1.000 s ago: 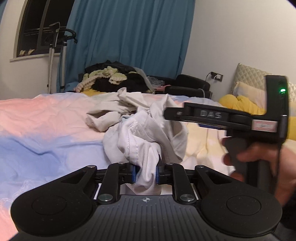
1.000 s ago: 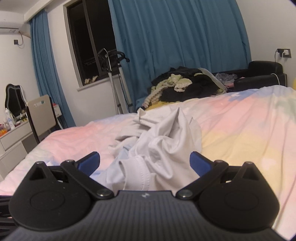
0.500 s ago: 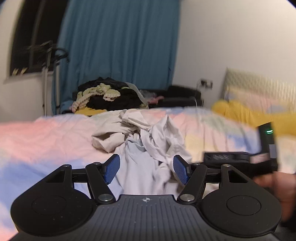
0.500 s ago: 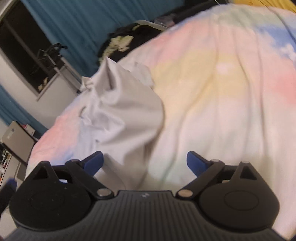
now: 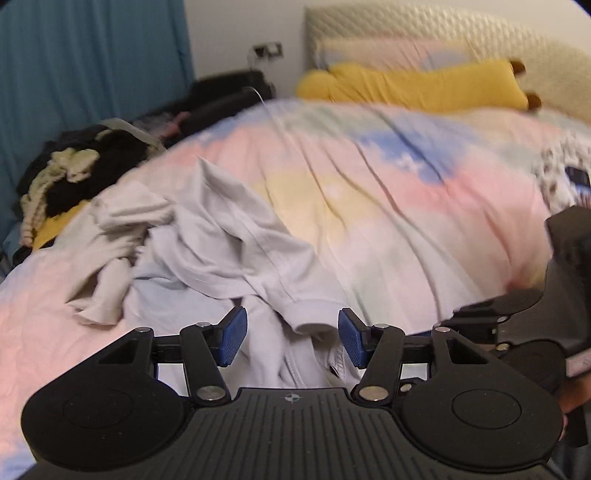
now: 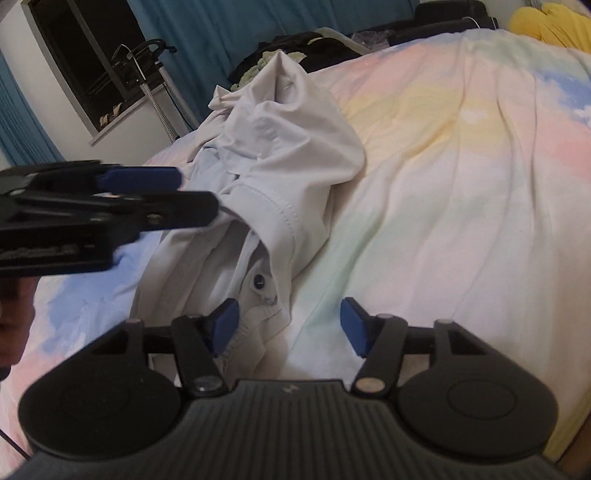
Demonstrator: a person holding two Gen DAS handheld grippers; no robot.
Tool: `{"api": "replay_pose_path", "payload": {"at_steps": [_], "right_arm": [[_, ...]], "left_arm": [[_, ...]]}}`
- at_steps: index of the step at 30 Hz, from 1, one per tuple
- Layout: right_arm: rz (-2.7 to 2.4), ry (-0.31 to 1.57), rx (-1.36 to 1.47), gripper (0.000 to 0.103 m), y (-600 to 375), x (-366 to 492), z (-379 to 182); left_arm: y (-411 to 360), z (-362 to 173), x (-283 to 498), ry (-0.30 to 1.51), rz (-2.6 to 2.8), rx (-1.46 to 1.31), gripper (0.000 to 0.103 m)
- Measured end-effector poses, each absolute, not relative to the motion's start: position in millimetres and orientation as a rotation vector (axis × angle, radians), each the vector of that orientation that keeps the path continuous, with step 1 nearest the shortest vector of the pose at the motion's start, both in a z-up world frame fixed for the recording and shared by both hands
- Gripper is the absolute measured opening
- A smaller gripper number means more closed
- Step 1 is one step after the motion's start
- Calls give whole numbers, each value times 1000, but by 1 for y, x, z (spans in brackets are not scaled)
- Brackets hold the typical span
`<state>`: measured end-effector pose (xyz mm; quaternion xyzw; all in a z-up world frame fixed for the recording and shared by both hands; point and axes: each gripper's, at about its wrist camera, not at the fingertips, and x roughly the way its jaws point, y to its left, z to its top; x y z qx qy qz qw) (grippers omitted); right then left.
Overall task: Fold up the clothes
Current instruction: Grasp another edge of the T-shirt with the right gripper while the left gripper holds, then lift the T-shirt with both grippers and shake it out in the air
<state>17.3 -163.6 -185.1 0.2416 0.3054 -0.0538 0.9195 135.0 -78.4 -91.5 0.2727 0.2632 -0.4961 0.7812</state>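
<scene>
i am working over a bed [image 5: 424, 221] covered in a pastel quilt of pink, yellow and blue patches, wrinkled and soft under everything. a quilted headboard [image 5: 480, 33] is standing at the far end with a yellow pillow [image 5: 417, 88] lying along it. teal curtains [image 6: 229, 33] are hanging beside a dark window [image 6: 85, 55], and a heap of dark and cream clothes [image 5: 74, 173] is sitting past the far edge of the bed.

the pale shirt [image 6: 280, 166] i am folding is lying crumpled on the quilt, bunched up in a ridge, with a buttoned edge showing near my right side.

my left tongs [image 5: 291, 338] are standing apart over the shirt; a hemmed sleeve end is lying between the blue pads, which are not pressing on it. a second ago they were clamped on a fold of this cloth; they have let it go, opened wide and have just been closing a little. my right tongs [image 6: 290, 325] are also standing apart, one pad just beside the shirt's edge, bare quilt between them. they were spread much wider before and have just been closing, nothing gripped. my view from both sides has swung down toward the bed, and the shirt has slumped lower than the peak it made a second ago.
</scene>
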Motion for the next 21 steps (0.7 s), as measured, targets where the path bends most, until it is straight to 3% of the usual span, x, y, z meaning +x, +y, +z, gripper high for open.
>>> {"api": "replay_pose_path", "payload": {"at_steps": [5,6,9,17,21], "right_arm": [[-74,608,475,62,-162,17,-187],[-66,609,473,62,-161,16,-187],[-49,602,463,63,-159,18,-186],[32,588,483,70,-150,23,-189],[128,533,409,60,-132,22,-180]], "left_arm": [[-108,-115,134,551,-1032,681,56],[-114,-120,137,552,-1004,686,47],[-119,-124,158,617,-900,568,7],[-71,-55,182,573,-786,108,5],[-47,-29,177,528,-732,10,5]]}}
